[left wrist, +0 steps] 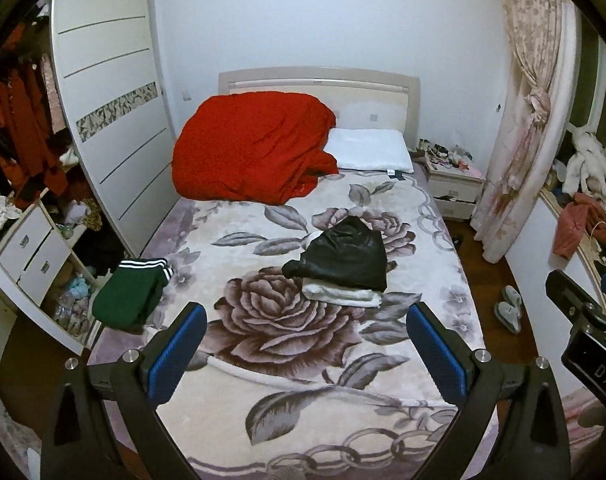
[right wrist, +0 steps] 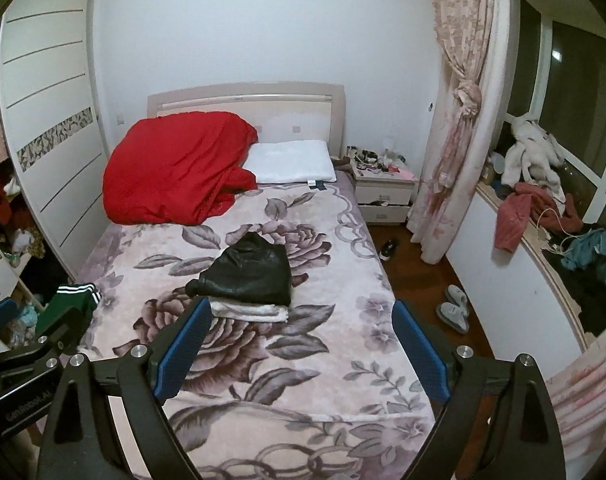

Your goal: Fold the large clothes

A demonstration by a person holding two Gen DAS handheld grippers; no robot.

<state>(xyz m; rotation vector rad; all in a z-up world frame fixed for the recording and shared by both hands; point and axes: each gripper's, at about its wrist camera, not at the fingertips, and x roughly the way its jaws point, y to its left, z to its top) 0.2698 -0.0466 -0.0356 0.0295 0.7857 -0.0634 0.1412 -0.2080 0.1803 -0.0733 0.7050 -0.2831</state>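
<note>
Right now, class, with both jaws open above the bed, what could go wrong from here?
1. The green garment lies at the bed's edge; a clumsy grab may drag it off.
2. The black jacket rests on folded white cloth; reaching near may topple that stack.

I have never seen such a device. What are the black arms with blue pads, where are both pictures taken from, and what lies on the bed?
They are two hand-held grippers; a camera on each looks along its fingers. One picture comes from the left gripper, the other from the right gripper. Both are open and hold nothing. On the bed lie a folded black jacket on a white folded cloth, green trousers, a red quilt and a pillow.
</note>
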